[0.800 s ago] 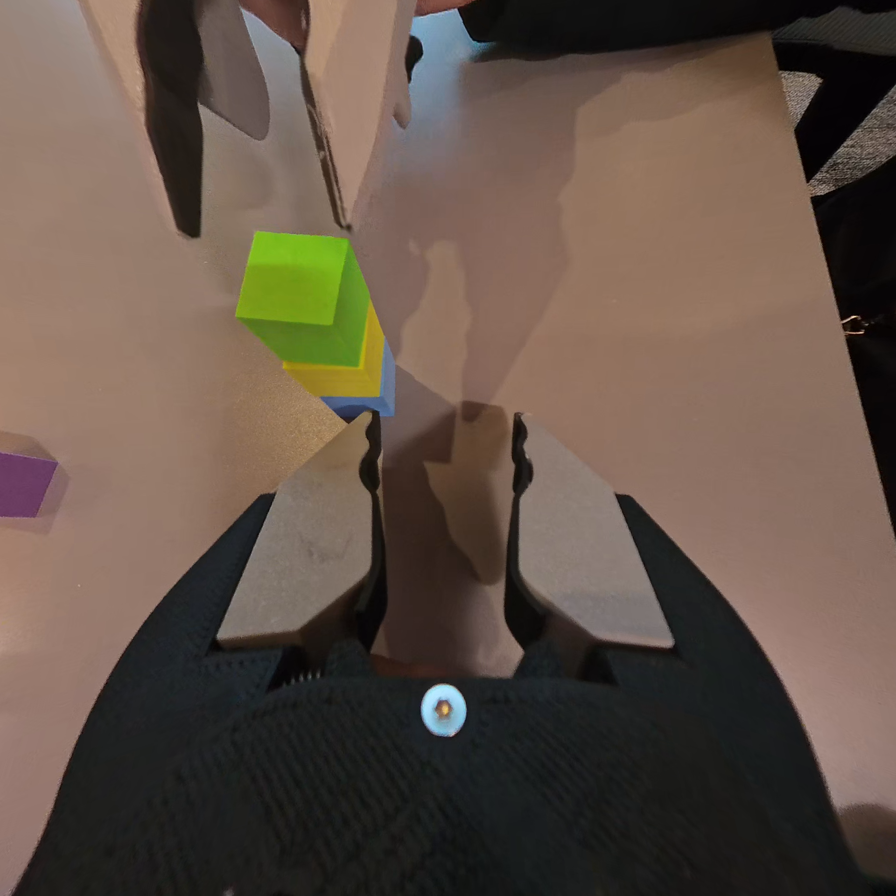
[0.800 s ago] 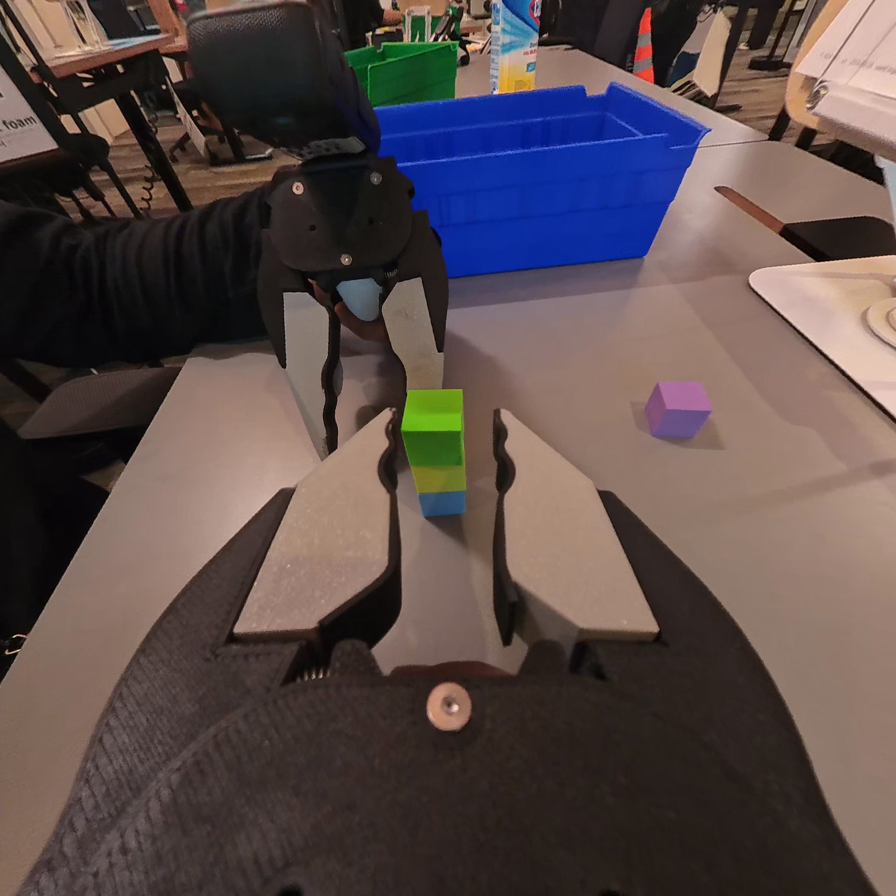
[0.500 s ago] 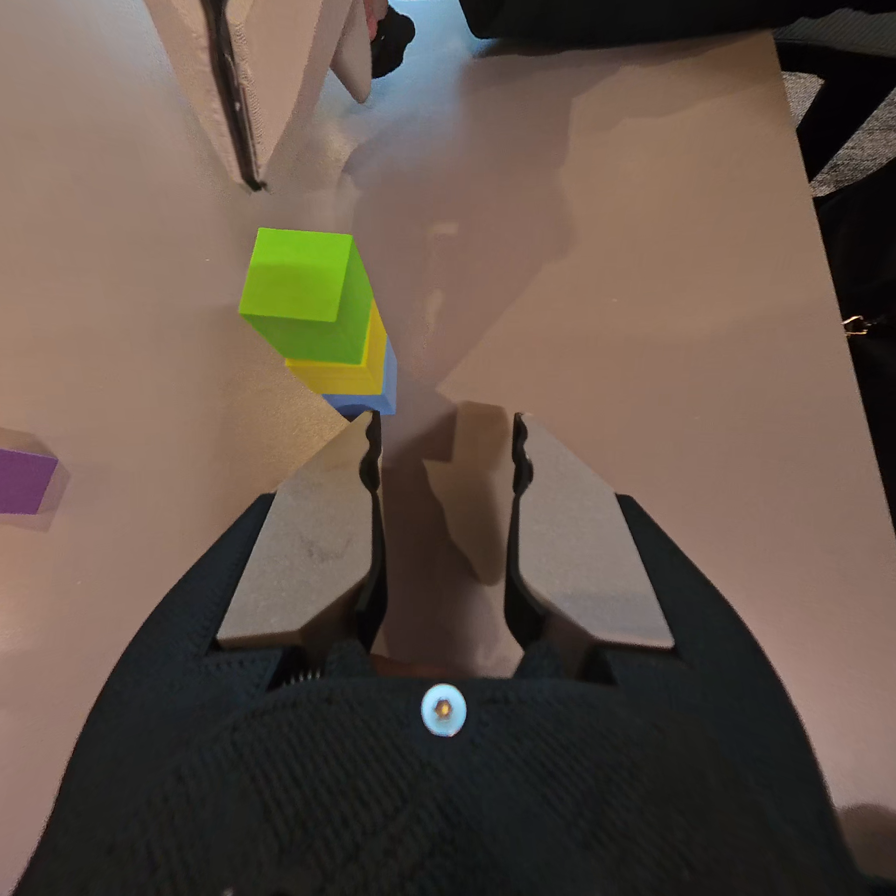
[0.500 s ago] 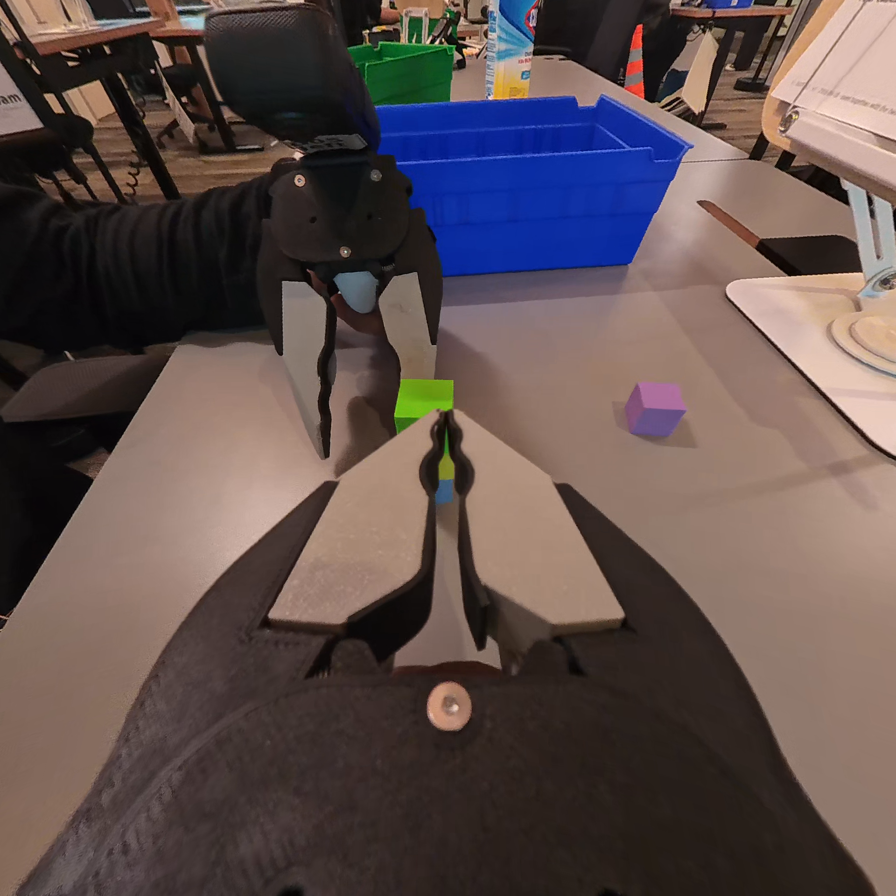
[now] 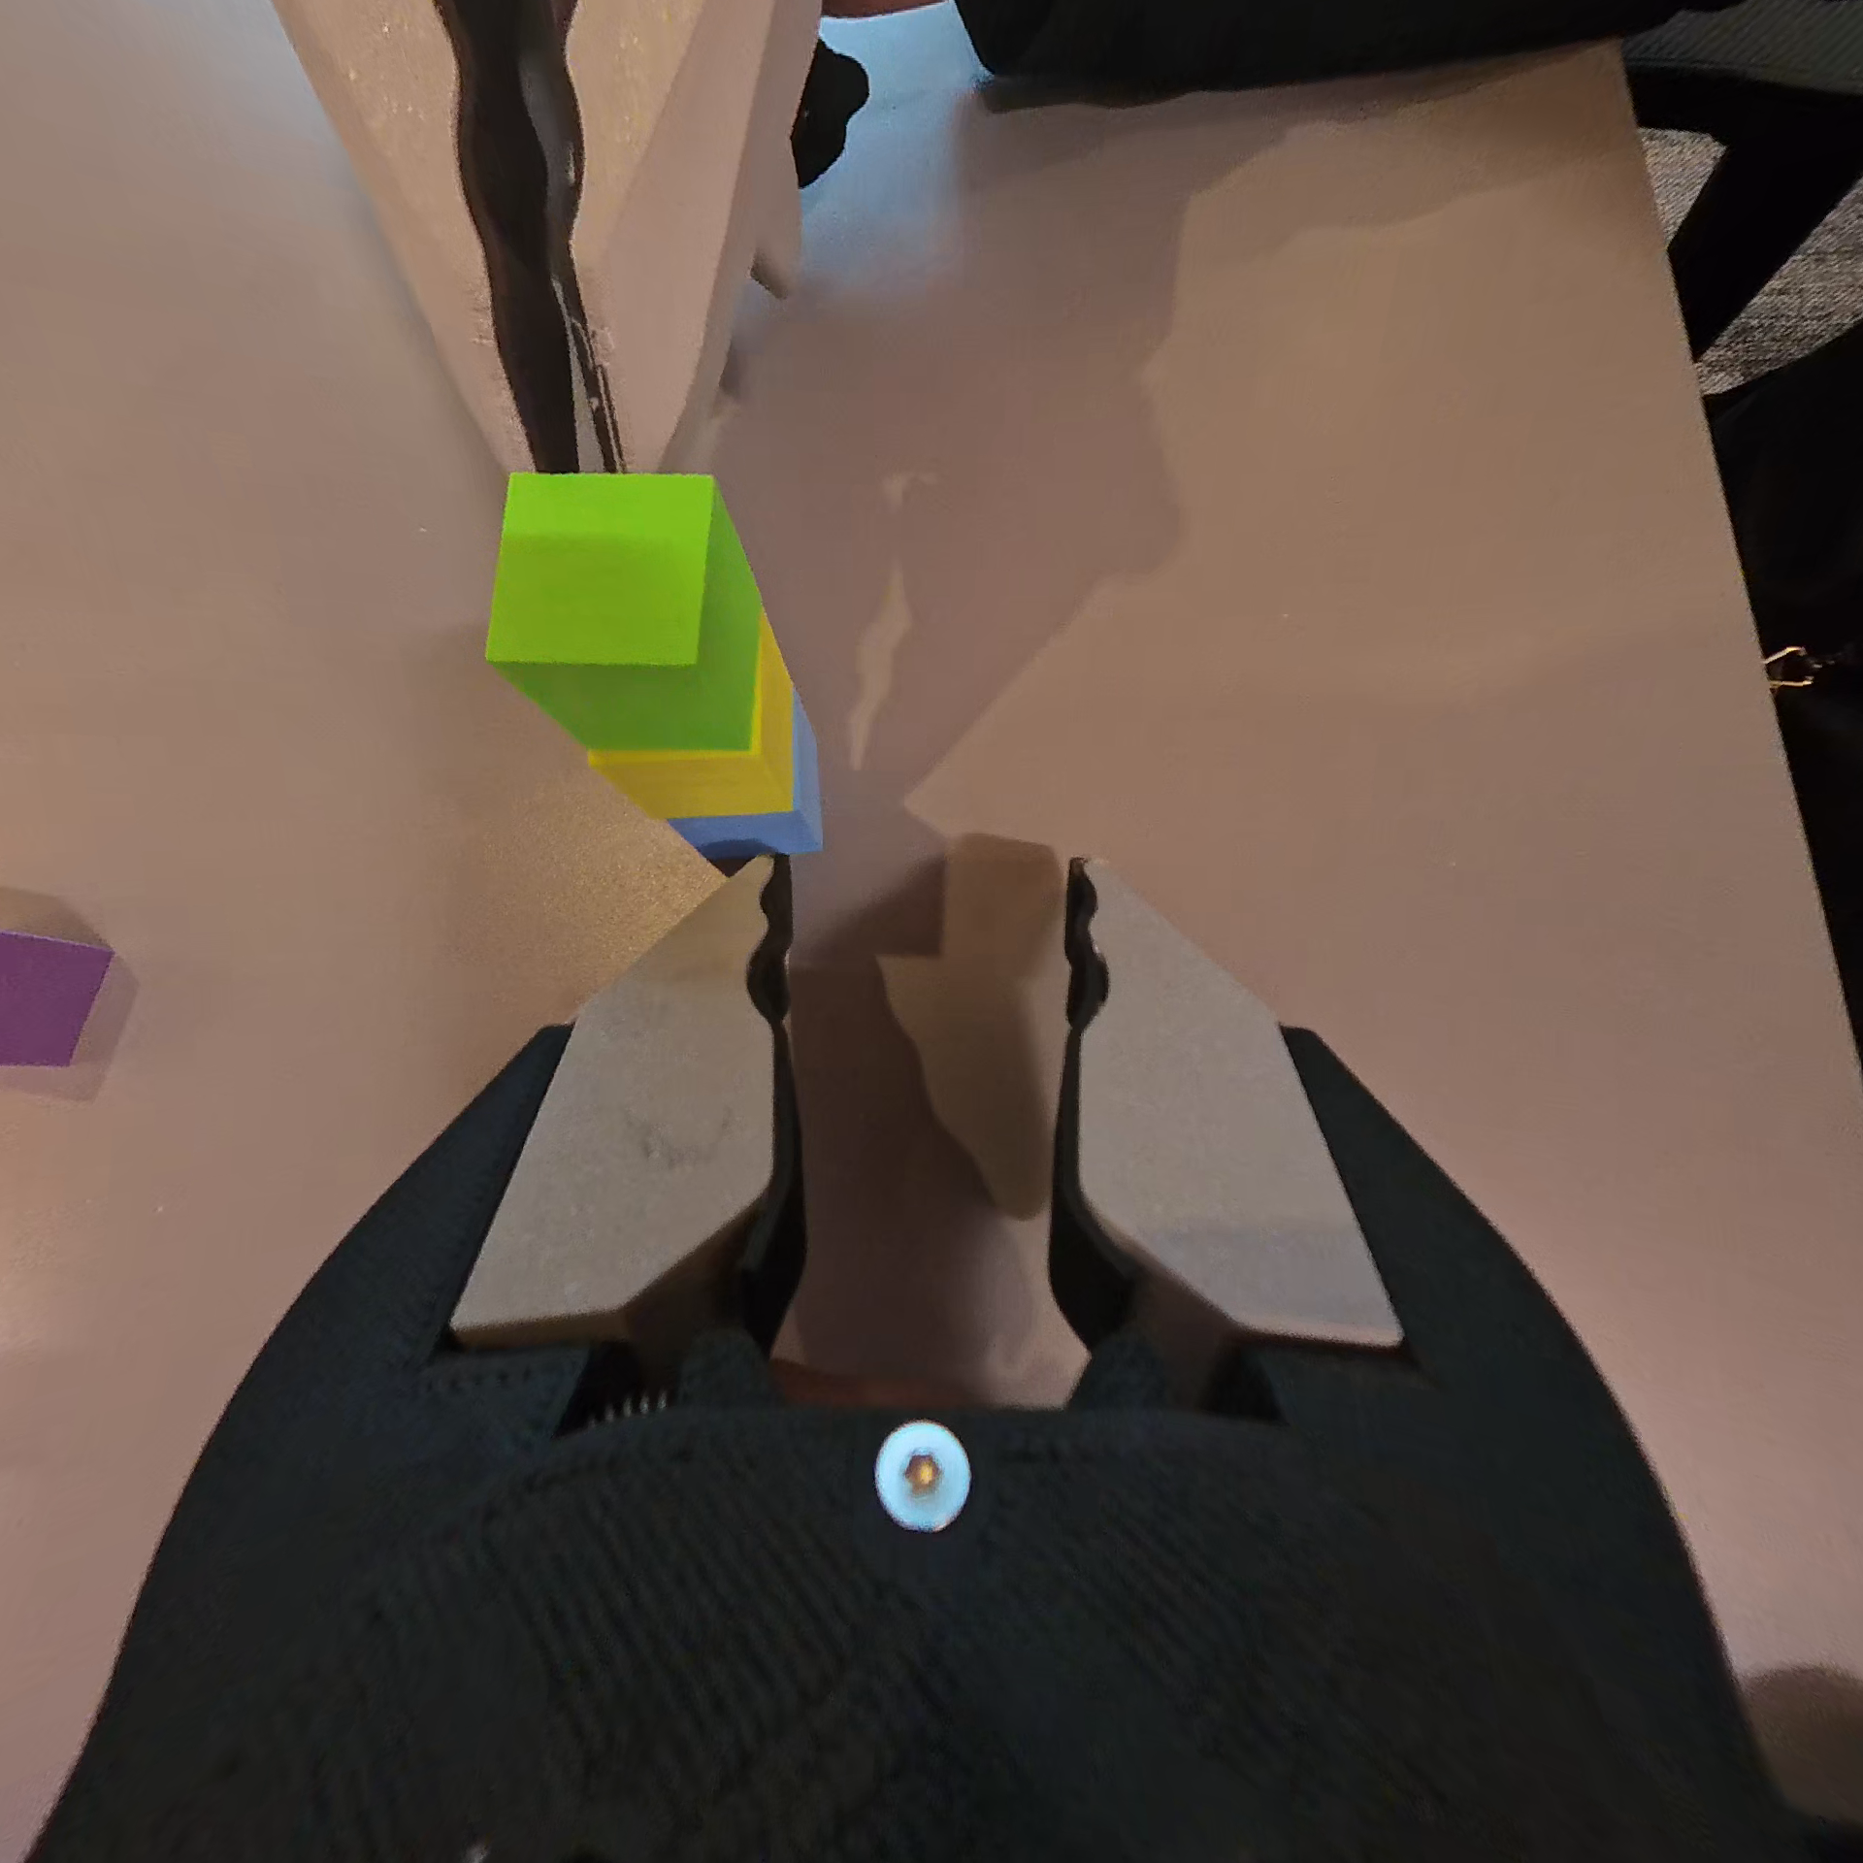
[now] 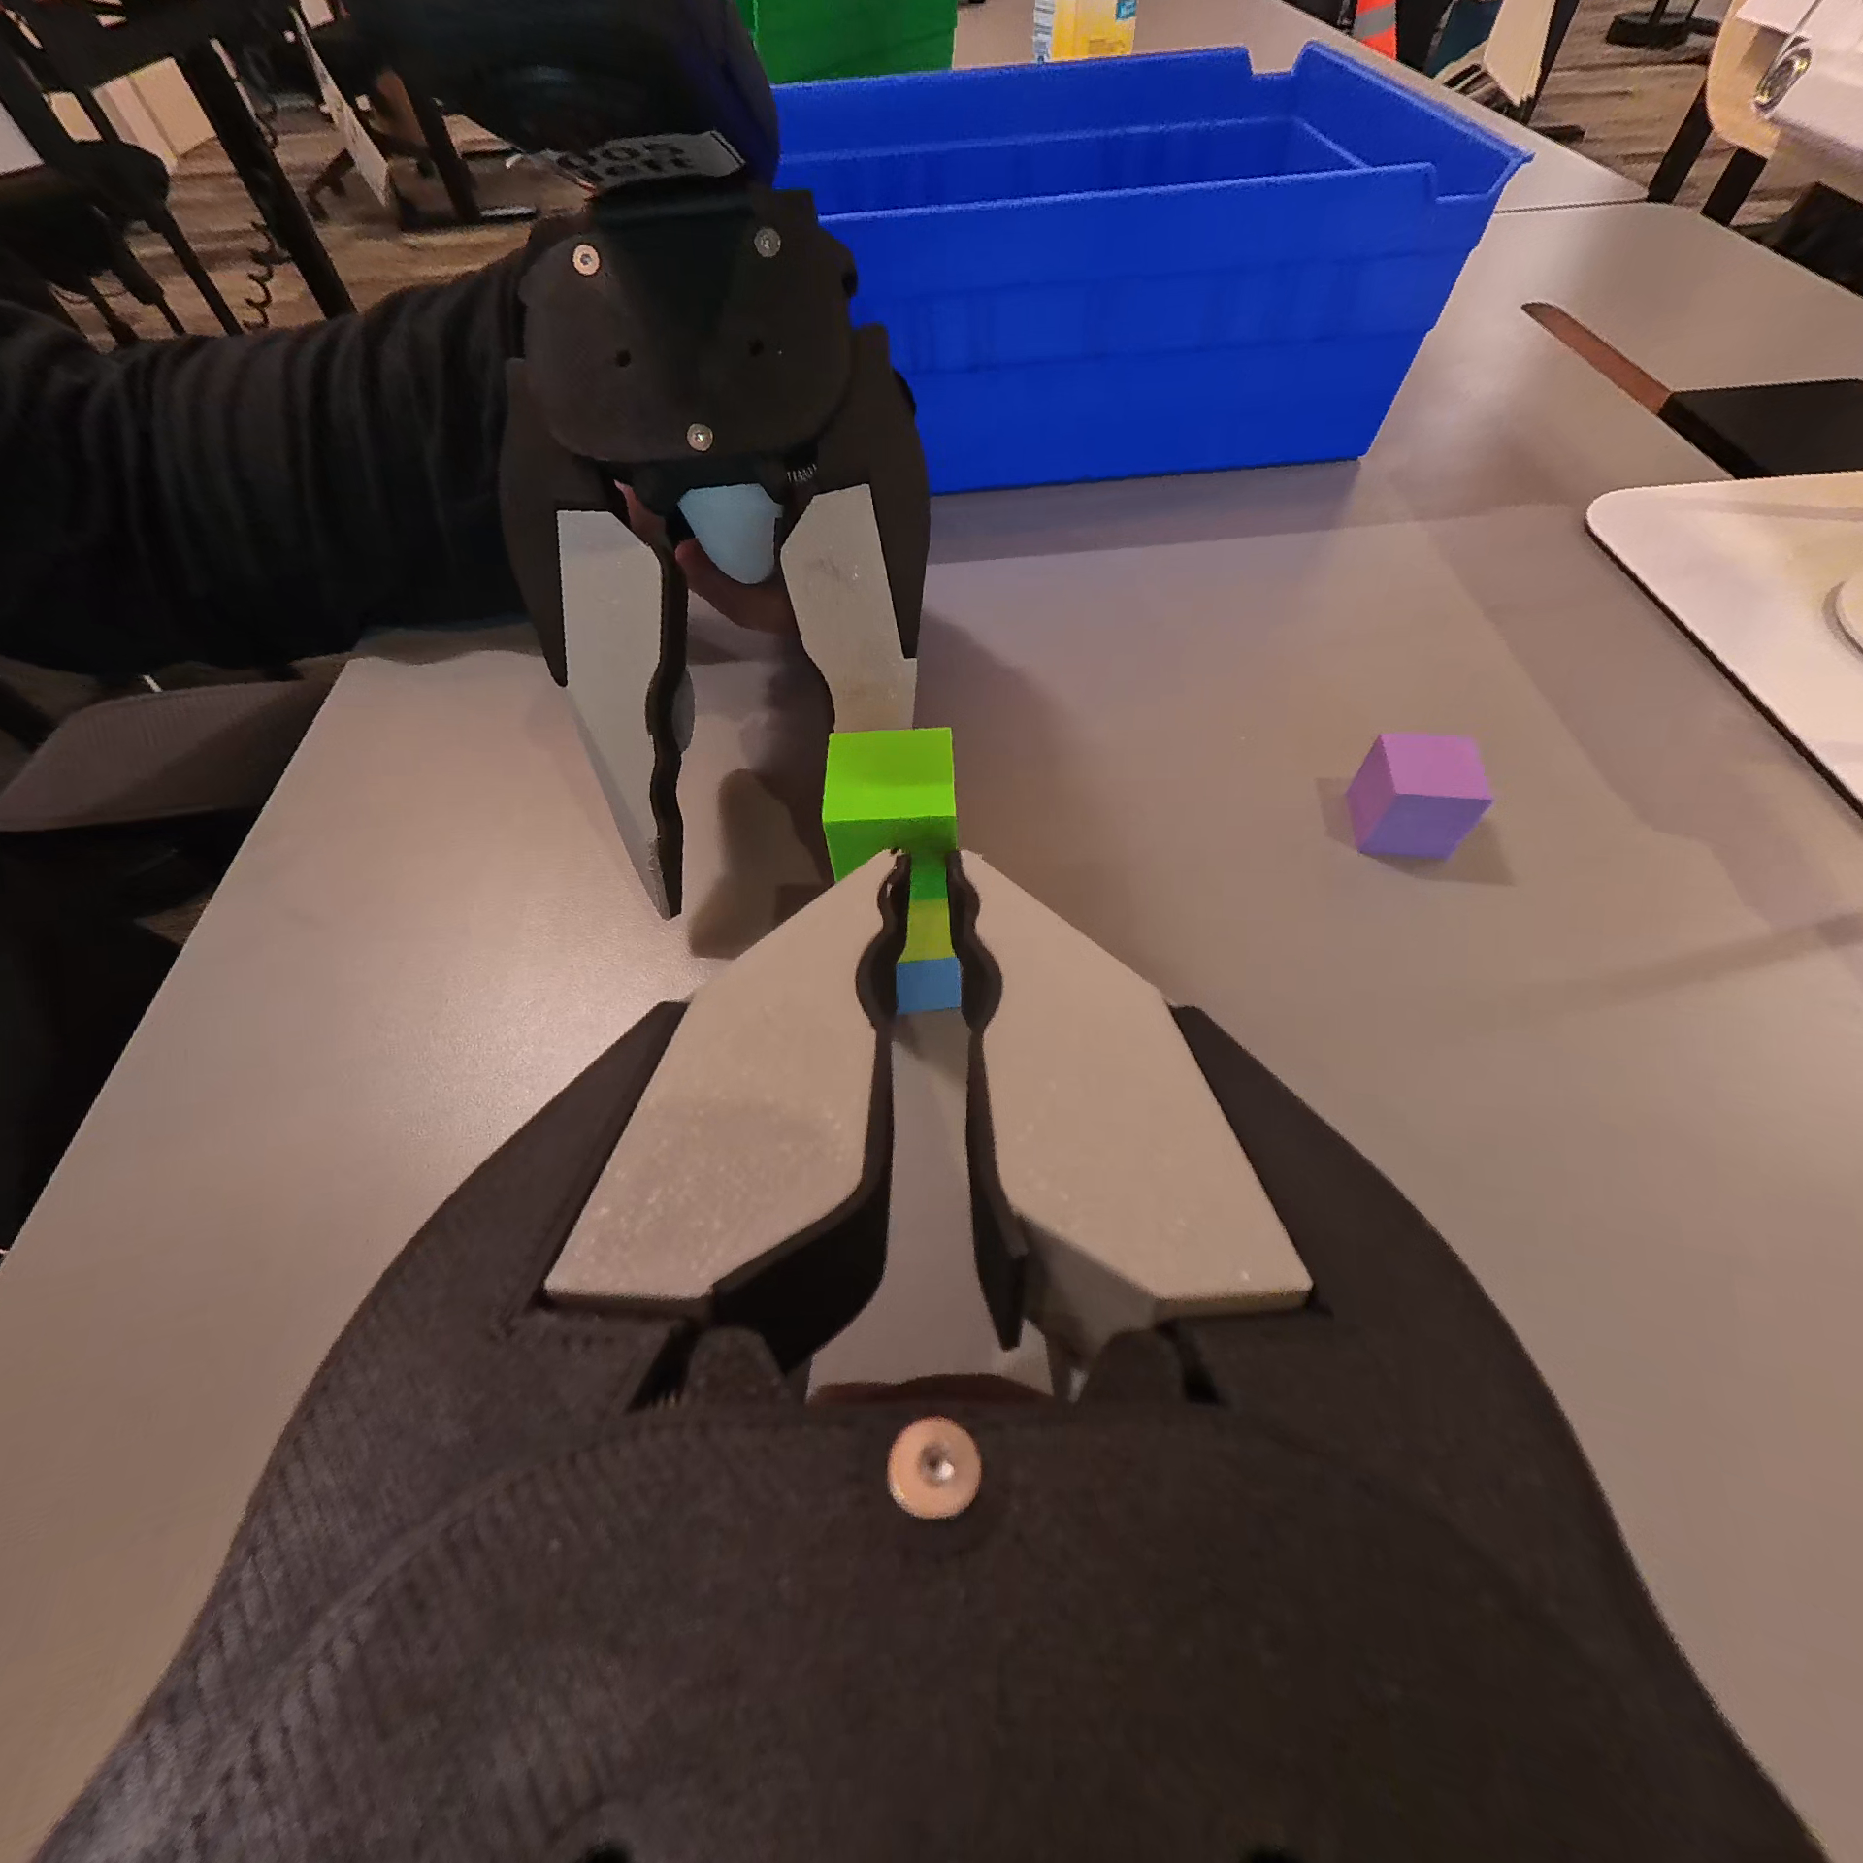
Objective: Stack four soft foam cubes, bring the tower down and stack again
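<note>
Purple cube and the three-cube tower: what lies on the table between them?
Nothing: in the right wrist view only bare grey table separates the purple cube from the tower.

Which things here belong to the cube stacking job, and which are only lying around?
Belong to the job:
green cube, top of stack
yellow cube, middle
blue cube, bottom
purple cube, alone on table
left gripper
right gripper

Only lying around:
blue bin
white board

Blue bin [image 6: 1159, 302] on grey table [image 6: 1311, 1008]; white tray [image 6: 1734, 595] right.
</note>
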The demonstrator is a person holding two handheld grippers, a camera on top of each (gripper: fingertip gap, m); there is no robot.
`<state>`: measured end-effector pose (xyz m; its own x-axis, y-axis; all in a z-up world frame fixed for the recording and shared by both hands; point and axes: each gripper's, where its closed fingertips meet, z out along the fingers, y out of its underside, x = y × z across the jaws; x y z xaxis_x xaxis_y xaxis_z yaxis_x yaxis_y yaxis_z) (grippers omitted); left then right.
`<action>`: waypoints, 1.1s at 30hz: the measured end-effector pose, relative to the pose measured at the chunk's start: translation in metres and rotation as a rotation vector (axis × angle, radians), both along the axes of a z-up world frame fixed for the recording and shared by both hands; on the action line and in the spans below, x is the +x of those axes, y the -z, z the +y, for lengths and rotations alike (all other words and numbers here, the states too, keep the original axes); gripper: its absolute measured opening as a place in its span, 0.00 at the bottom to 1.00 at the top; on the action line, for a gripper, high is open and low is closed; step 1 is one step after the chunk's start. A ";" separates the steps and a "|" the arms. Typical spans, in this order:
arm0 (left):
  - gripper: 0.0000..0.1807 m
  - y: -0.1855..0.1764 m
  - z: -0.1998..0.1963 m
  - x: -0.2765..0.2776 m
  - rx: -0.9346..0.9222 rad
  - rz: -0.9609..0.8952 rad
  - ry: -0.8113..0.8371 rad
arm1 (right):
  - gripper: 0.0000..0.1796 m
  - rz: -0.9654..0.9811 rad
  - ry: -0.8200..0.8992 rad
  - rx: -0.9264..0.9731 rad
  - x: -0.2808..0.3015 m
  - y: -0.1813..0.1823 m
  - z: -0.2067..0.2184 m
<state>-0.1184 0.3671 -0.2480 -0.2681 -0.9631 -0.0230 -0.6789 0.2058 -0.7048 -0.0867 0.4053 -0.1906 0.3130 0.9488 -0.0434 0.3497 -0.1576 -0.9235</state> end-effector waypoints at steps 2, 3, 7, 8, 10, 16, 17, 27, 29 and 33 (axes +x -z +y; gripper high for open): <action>0.29 0.000 0.000 0.000 0.000 0.000 0.000 | 0.03 0.001 0.002 0.000 0.000 0.000 0.000; 0.29 0.000 0.000 0.000 0.000 0.001 0.000 | 0.03 0.001 0.003 0.000 0.000 0.000 0.001; 0.29 0.002 -0.001 0.000 0.000 0.008 0.002 | 0.03 -0.004 0.004 -0.002 0.000 0.001 0.001; 0.29 0.002 0.000 -0.001 0.000 0.008 0.002 | 0.03 -0.008 0.005 -0.001 0.000 0.002 0.001; 0.29 0.001 0.000 -0.001 0.000 0.007 -0.001 | 0.03 -0.012 0.008 0.005 0.002 0.001 0.001; 0.30 -0.007 0.010 -0.006 -0.025 -0.024 -0.041 | 0.04 0.027 0.035 -0.007 0.013 -0.005 0.007; 0.31 -0.009 0.013 -0.007 -0.032 -0.030 -0.059 | 0.04 0.028 0.042 -0.009 0.015 -0.005 0.009; 0.33 -0.056 0.127 -0.013 -0.054 -0.279 -0.706 | 0.06 0.102 0.117 0.008 0.033 -0.021 0.020; 0.35 -0.052 0.156 -0.020 0.003 -0.290 -0.880 | 0.06 0.111 0.126 0.010 0.034 -0.023 0.022; 0.35 -0.031 0.174 -0.012 0.075 -0.249 -0.955 | 0.06 0.121 0.139 0.011 0.035 -0.025 0.025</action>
<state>-0.1302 0.5412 -0.2168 0.6410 -0.7664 -0.0427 -0.4171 -0.3011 -0.8575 -0.0517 0.4300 -0.1656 0.4344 0.8973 -0.0788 0.2110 -0.1864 -0.9595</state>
